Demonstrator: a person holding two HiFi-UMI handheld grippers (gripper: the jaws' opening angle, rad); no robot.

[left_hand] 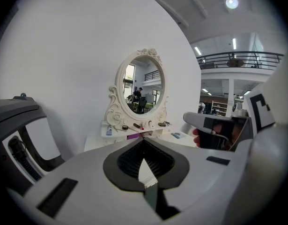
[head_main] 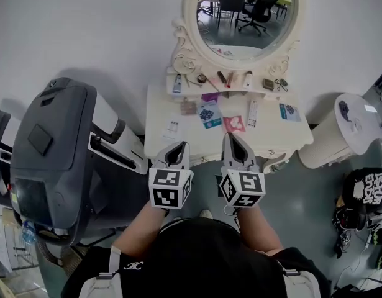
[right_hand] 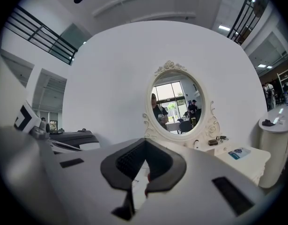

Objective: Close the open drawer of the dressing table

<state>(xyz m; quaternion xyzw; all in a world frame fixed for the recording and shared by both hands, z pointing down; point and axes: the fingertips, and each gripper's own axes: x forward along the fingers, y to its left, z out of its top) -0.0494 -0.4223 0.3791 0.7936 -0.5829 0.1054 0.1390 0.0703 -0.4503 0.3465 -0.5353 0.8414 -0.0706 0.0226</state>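
Observation:
The cream dressing table (head_main: 166, 113) with its oval mirror (head_main: 243, 14) stands against the white wall ahead of me. My left gripper (head_main: 178, 146) and right gripper (head_main: 231, 136) are held up side by side over the table's front edge, apart from it. Both are shut with nothing between the jaws. They hide the table's front, so no drawer shows. In the left gripper view the shut jaws (left_hand: 144, 140) point toward the mirror (left_hand: 144, 90), and the right gripper (left_hand: 214, 130) shows beside them. The right gripper view looks past shut jaws (right_hand: 144, 139) at the mirror (right_hand: 177, 102).
Cards, packets and cosmetics lie scattered on the tabletop and its shelf (head_main: 231, 79). A large grey machine (head_main: 48, 148) stands close at the left. At the right are a round white stand (head_main: 346, 129) and a black bag (head_main: 368, 191) on the grey floor.

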